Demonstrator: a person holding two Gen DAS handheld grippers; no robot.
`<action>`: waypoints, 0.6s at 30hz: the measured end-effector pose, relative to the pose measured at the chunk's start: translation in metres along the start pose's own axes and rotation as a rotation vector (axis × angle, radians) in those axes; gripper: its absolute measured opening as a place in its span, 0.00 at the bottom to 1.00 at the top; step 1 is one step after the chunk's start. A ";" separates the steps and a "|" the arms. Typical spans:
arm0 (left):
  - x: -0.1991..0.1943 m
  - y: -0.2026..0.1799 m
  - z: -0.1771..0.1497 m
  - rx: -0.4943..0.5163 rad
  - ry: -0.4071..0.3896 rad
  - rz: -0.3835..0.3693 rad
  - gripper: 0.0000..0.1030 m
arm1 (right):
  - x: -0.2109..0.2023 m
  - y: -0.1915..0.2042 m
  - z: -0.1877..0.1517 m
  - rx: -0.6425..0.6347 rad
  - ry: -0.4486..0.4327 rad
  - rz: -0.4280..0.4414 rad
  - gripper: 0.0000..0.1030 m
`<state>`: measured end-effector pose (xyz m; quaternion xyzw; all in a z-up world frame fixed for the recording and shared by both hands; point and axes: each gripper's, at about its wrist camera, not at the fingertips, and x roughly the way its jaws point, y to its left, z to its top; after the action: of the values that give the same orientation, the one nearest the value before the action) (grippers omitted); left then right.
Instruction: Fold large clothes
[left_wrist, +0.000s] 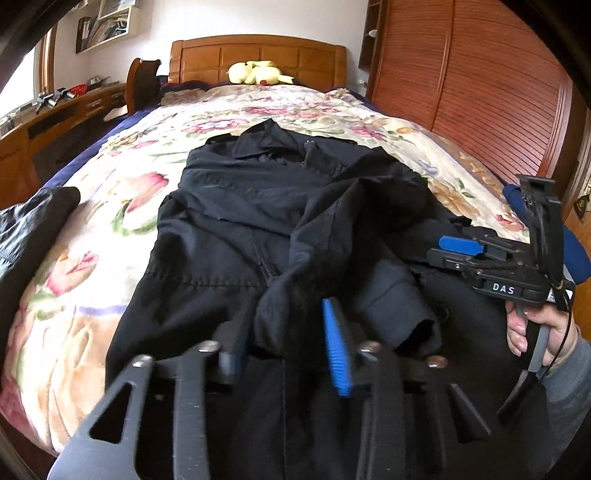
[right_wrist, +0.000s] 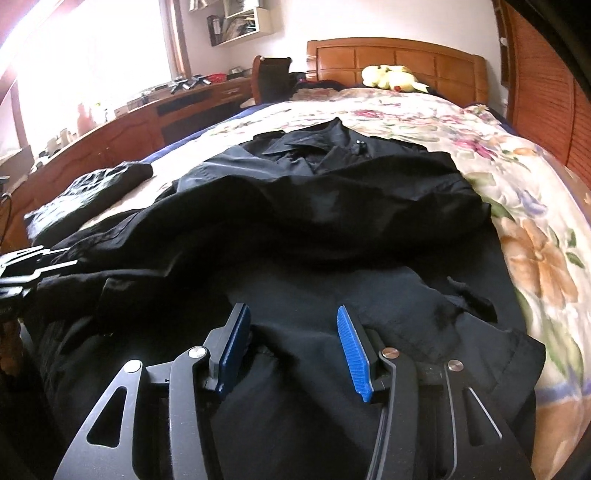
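A large black jacket (left_wrist: 258, 206) lies spread on the floral bedspread (left_wrist: 110, 192), collar toward the headboard; it also shows in the right wrist view (right_wrist: 332, 206). A sleeve (left_wrist: 391, 295) is folded across its front. My left gripper (left_wrist: 288, 350) is open over the jacket's lower middle, with bunched fabric rising between its blue pads (left_wrist: 336, 354). My right gripper (right_wrist: 291, 343) is open and empty, low over the jacket's hem. It shows from the side in the left wrist view (left_wrist: 454, 247), held by a hand at the right.
A second dark garment (left_wrist: 33, 218) lies at the bed's left edge. A yellow plush toy (left_wrist: 258, 72) sits by the wooden headboard (left_wrist: 258, 55). A wooden desk (right_wrist: 147, 110) runs along the left; a slatted wardrobe (left_wrist: 480, 92) stands on the right.
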<state>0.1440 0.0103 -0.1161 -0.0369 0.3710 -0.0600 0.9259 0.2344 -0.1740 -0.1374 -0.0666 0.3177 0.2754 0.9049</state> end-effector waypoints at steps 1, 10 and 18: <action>-0.002 0.001 0.000 0.000 -0.002 -0.003 0.16 | 0.000 0.000 0.000 -0.008 -0.001 -0.003 0.49; -0.038 0.016 0.046 0.077 -0.104 0.112 0.08 | -0.004 -0.005 -0.003 -0.001 -0.023 -0.025 0.49; -0.049 0.041 0.070 0.068 -0.130 0.155 0.34 | -0.004 -0.004 -0.005 0.009 -0.028 -0.038 0.49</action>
<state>0.1610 0.0590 -0.0364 0.0195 0.3098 0.0018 0.9506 0.2313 -0.1809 -0.1396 -0.0649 0.3047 0.2576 0.9147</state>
